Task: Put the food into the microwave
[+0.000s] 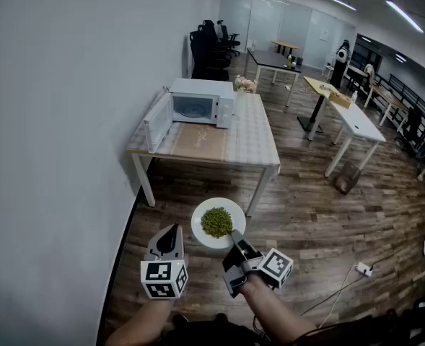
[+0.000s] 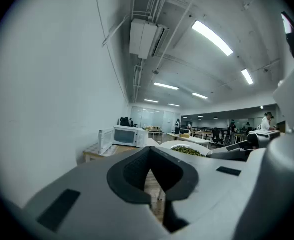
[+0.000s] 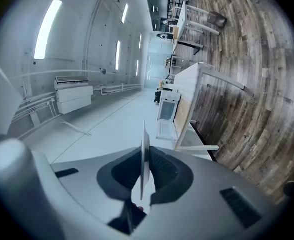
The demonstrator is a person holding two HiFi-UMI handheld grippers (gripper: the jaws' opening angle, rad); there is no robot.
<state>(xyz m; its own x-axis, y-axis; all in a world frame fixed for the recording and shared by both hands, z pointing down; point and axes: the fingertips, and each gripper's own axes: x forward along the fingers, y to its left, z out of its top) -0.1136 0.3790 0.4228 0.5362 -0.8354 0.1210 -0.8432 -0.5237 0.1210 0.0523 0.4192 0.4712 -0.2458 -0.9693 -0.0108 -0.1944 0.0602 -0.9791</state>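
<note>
A white plate (image 1: 203,231) heaped with green food (image 1: 216,222) hangs level above the wooden floor. My right gripper (image 1: 234,235) is shut on the plate's near right rim, and in the right gripper view the plate (image 3: 143,149) shows edge-on between the two pads. To the left of the plate my left gripper (image 1: 172,229) is shut and holds nothing. The white microwave (image 1: 198,105) stands at the back of a table (image 1: 259,146) well ahead, with its door (image 1: 156,121) swung open to the left. In the left gripper view the microwave (image 2: 129,135) sits far off and the food (image 2: 186,151) lies to the right.
A white wall (image 1: 60,121) runs along the left, close beside the table. Other desks (image 1: 356,125) and black office chairs (image 1: 208,49) stand farther back and to the right. A white cable and plug (image 1: 360,269) lie on the floor at right.
</note>
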